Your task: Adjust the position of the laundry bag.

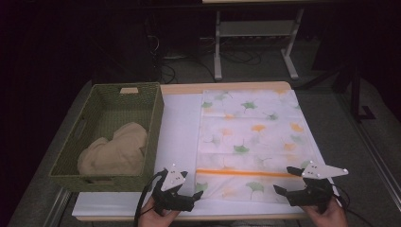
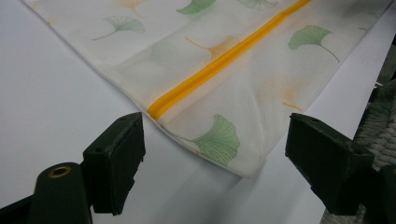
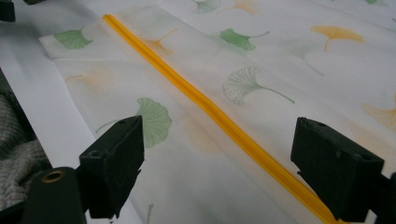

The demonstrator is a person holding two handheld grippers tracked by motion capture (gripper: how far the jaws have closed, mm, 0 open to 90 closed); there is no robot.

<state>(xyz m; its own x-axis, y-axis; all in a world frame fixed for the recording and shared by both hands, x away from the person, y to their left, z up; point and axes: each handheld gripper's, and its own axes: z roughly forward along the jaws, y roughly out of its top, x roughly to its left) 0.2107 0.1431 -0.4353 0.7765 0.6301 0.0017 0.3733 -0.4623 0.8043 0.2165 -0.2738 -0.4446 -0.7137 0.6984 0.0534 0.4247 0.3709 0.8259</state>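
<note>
At the left of the table stands a green woven basket (image 1: 153, 127) with a beige towel (image 1: 116, 150) crumpled inside. Just right of it, at the near edge, the left gripper (image 1: 193, 195) hovers with jaws spread wide and nothing between them, pointing at the near left corner of the leaf-print mesh bag (image 1: 253, 137). The bag lies flat on the white table sheet (image 1: 177, 127), its orange zipper (image 1: 243, 173) running across near the front. The right gripper (image 1: 287, 181) is likewise released, over the bag's near right corner

Thin matt cloth bag (image 1: 253, 142), woven basket (image 1: 106, 137), smooth white tabletop (image 1: 177, 127).
</note>
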